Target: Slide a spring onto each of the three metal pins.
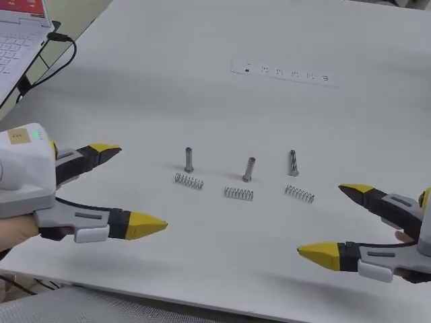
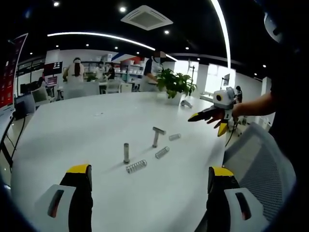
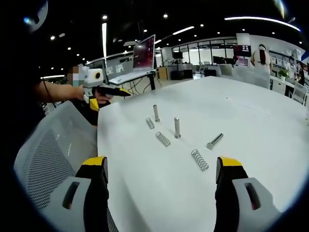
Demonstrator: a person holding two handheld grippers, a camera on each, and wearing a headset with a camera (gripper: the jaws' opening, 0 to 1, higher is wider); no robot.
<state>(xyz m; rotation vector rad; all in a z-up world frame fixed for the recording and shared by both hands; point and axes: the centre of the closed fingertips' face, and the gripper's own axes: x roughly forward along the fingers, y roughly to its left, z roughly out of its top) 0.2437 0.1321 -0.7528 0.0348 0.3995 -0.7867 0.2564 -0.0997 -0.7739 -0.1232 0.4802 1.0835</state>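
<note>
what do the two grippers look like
The left gripper and right gripper match. Each has two long tapered jaws, black in the middle, with pointed yellow tips and pale grey plastic shells along the outer sides.

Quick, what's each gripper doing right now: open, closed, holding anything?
Left gripper: open, jaws wide apart, holding nothing.
Right gripper: open, jaws wide apart, holding nothing.

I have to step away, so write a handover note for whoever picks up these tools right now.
Left tool open and empty at the left of the table. Right tool open and empty at the right.
Left pin, middle pin, right pin in a row; left spring, middle spring, right spring lie loose, one before each.
Done: none.
Left: all three springs onto pins.
</note>
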